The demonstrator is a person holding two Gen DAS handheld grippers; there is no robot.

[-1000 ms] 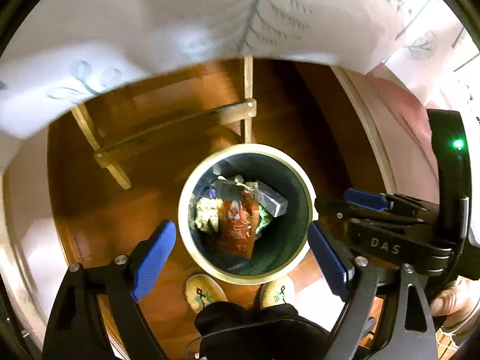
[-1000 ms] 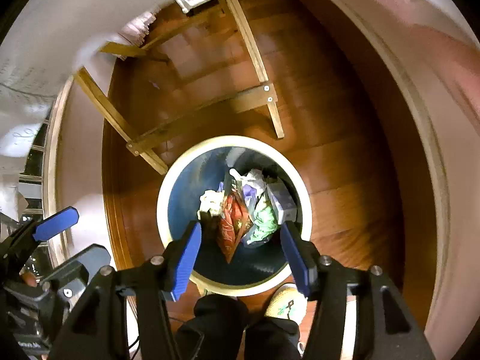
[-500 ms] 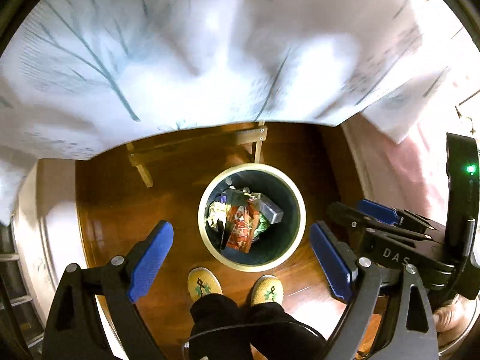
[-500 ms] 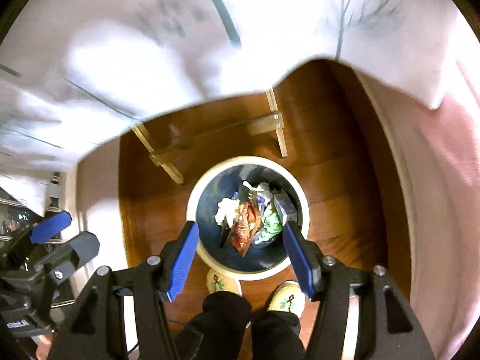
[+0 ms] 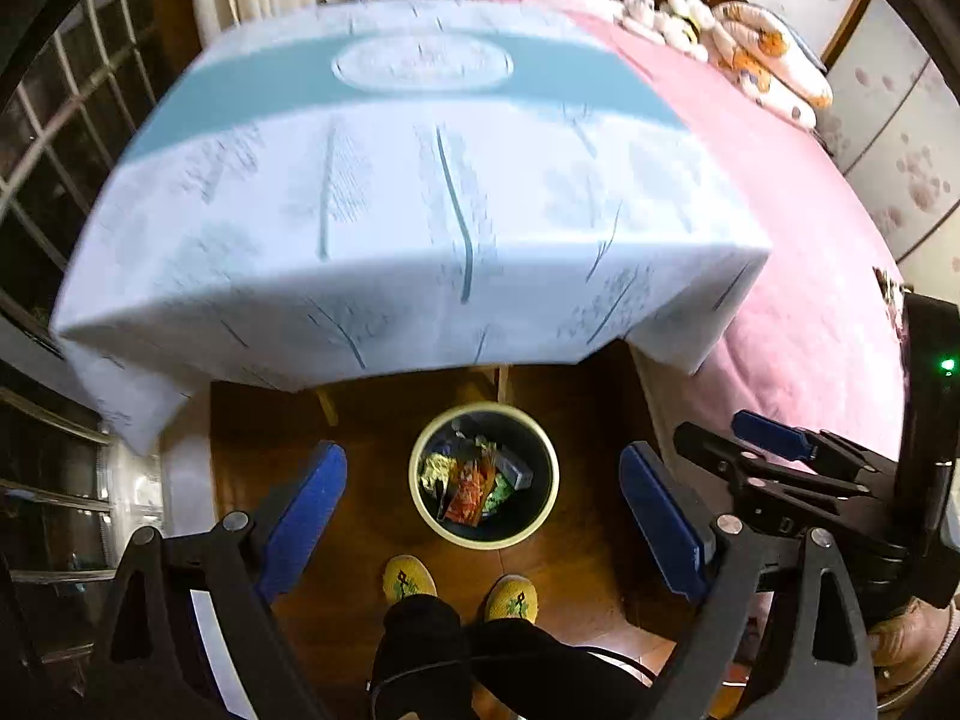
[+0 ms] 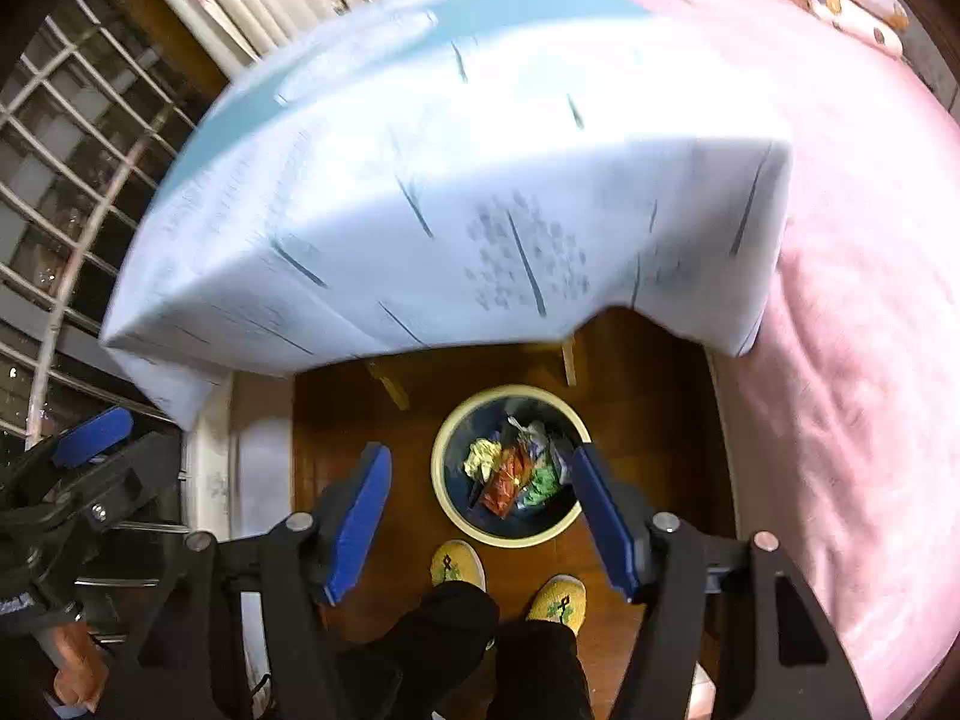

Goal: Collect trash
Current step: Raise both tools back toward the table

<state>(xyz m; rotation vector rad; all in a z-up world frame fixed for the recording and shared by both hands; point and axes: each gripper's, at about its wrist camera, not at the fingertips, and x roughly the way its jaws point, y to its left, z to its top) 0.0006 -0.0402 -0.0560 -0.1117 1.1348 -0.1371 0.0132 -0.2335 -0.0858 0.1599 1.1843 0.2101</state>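
Observation:
A round trash bin (image 5: 420, 495) with a cream rim stands on the wooden floor far below, also in the right wrist view (image 6: 444, 489). It holds trash: a red wrapper (image 5: 469, 489), crumpled yellow paper (image 6: 483, 457), green and grey pieces. My left gripper (image 5: 483, 525) is open and empty, high above the bin. My right gripper (image 6: 480, 525) is open and empty too, at about the same height; it also shows at the right of the left wrist view (image 5: 774, 456).
A table with a white and teal cloth (image 5: 414, 192) stands just beyond the bin. A pink bed (image 5: 804, 276) lies to the right with pillows (image 5: 762, 72) at its head. A window (image 6: 66, 192) is at the left. The person's yellow slippers (image 5: 408, 577) stand before the bin.
Both grippers have risen well above the bin. The bin looks much smaller and the tabletop, bed and window have come into view. Both stay open and empty.

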